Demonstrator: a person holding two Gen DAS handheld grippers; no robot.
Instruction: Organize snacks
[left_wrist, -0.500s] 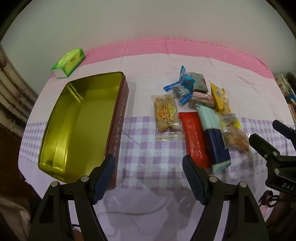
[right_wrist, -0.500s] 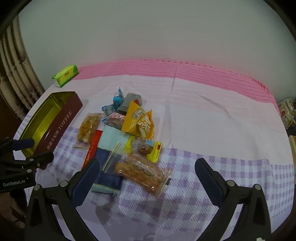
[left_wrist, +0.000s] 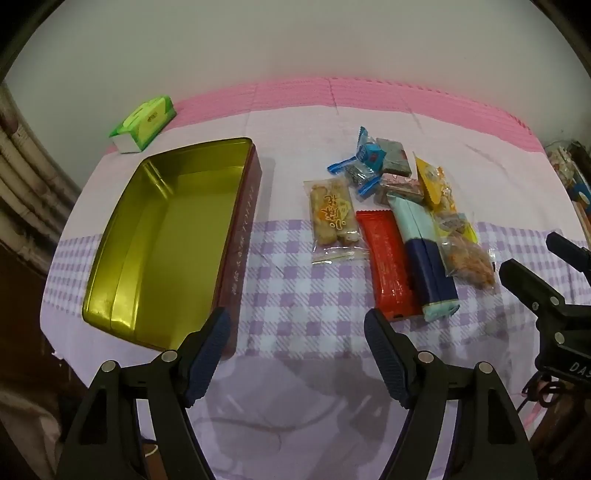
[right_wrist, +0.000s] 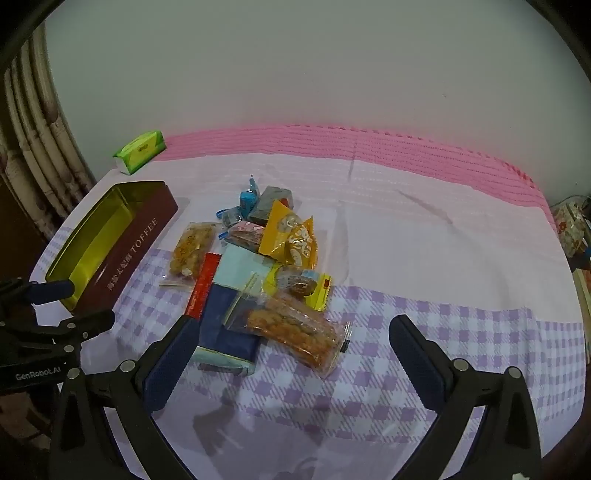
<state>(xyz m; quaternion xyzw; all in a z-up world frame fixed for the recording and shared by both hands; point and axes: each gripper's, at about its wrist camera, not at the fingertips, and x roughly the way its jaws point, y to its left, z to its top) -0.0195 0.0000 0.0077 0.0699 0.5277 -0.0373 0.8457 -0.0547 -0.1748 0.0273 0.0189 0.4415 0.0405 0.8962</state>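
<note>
An empty gold-lined toffee tin (left_wrist: 122, 266) (right_wrist: 125, 254) with dark red walls lies open on the left of the table. To its right lies a heap of wrapped snacks: a clear biscuit pack (left_wrist: 332, 218), a red bar (left_wrist: 388, 262), a pale and navy blue pack (left_wrist: 424, 258) (right_wrist: 229, 325), a clear bag of brown fried pieces (left_wrist: 469, 258) (right_wrist: 295, 332), yellow packets (right_wrist: 291, 236) and small blue sweets (left_wrist: 365, 155). My left gripper (left_wrist: 297, 325) hovers open near the tin's front corner. My right gripper (right_wrist: 295, 332) stands open above the near end of the heap. Neither holds anything.
A green tissue pack (left_wrist: 144, 123) (right_wrist: 140, 149) sits at the back left near the wall. The table wears a lilac checked cloth (left_wrist: 306, 295) with a pink strip (right_wrist: 369, 144) along the far edge. Cluttered items (right_wrist: 570, 229) stand past the right edge.
</note>
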